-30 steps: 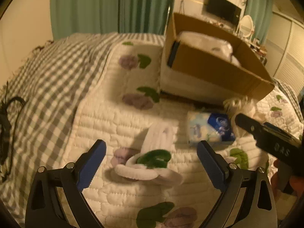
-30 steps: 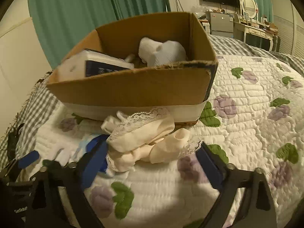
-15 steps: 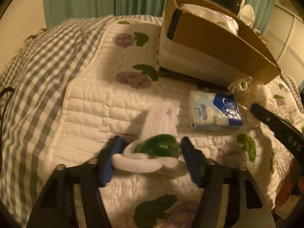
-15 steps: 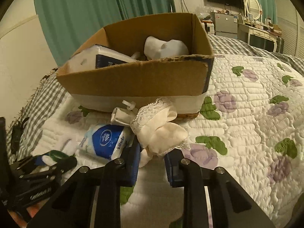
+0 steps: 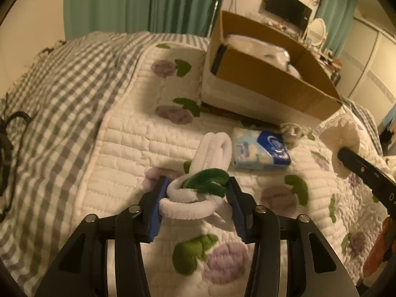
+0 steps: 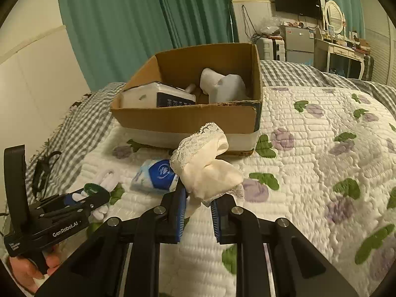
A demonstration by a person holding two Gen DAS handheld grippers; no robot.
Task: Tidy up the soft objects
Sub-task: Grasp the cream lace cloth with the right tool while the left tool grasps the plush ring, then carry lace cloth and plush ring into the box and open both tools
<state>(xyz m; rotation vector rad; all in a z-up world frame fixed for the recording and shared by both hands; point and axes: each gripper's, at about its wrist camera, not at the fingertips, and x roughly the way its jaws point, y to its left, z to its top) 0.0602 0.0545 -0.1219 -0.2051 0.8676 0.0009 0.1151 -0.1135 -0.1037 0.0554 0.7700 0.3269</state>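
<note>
Landmark: box (image 6: 193,121), open top, on the quilt (image 6: 321,148).

Right gripper (image 6: 198,208): clenched on the lace cloth (image 6: 210,170), a cream bundle with lace trim. The bundle stands up out of the jaws and is lifted clear of the quilt, just in front of the box's near wall and a little below its rim. Box lies straight ahead of this gripper and slightly up. Judgement: the coming move is up and forward over the near wall; the free space inside looks to be in the middle, between the dark-labelled pack on the left and the white items at the back right.

Left gripper (image 5: 195,205): closed around the white loop (image 5: 198,193), a fluffy white piece with a green patch. Its long axis runs away from the jaws toward the box; the far end lies on the quilt, so it is gripped at the near end only. This gripper sits well in front of the box, beyond the tissue pack (image 5: 259,151), which lies on the quilt near the box's front wall.

Right gripper is nearer the box, so it likely deposits first.

Pose: both grippers point toward the box, fingers roughly level; the left is low over the quilt, the right raised.
</note>
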